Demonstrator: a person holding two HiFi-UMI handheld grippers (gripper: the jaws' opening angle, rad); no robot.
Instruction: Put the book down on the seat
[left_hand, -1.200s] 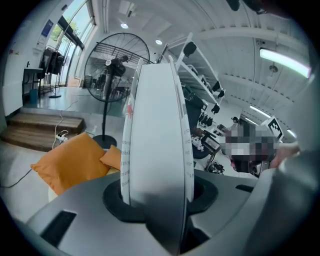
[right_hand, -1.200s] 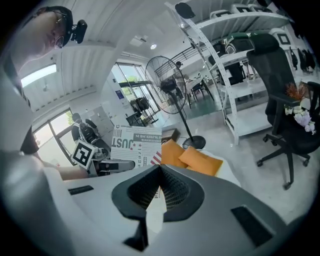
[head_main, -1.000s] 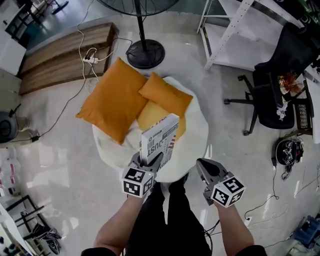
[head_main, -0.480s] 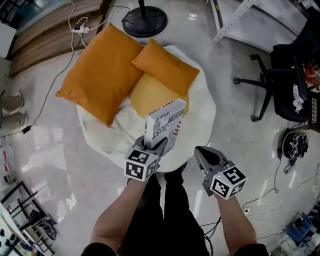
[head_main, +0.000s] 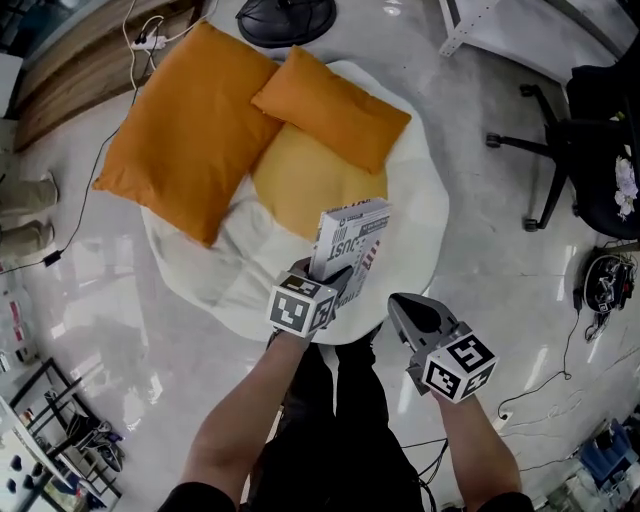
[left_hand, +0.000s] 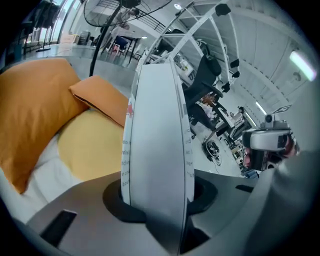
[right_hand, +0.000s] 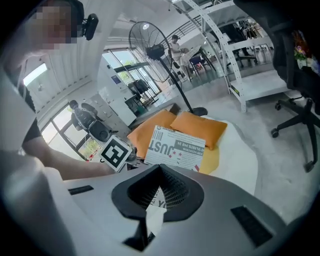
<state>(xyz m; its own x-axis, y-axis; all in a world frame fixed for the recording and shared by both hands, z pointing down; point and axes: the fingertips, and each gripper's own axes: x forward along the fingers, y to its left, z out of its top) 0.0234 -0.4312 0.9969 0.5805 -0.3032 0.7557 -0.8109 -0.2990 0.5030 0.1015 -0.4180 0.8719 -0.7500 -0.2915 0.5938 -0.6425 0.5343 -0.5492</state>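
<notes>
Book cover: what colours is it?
White book with grey and red print, clearest in right gripper view.

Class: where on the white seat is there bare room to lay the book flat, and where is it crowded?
Bare: the front-left of the seat, between the large orange cushion and the left gripper holding the book; also its right rim beside the yellow cushion. Crowded: back and middle, where the small orange cushion overlaps the yellow one.

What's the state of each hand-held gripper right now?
Left hand-held gripper: closed on the book, holding it on edge.
Right hand-held gripper: jaws together, holding nothing.
</notes>
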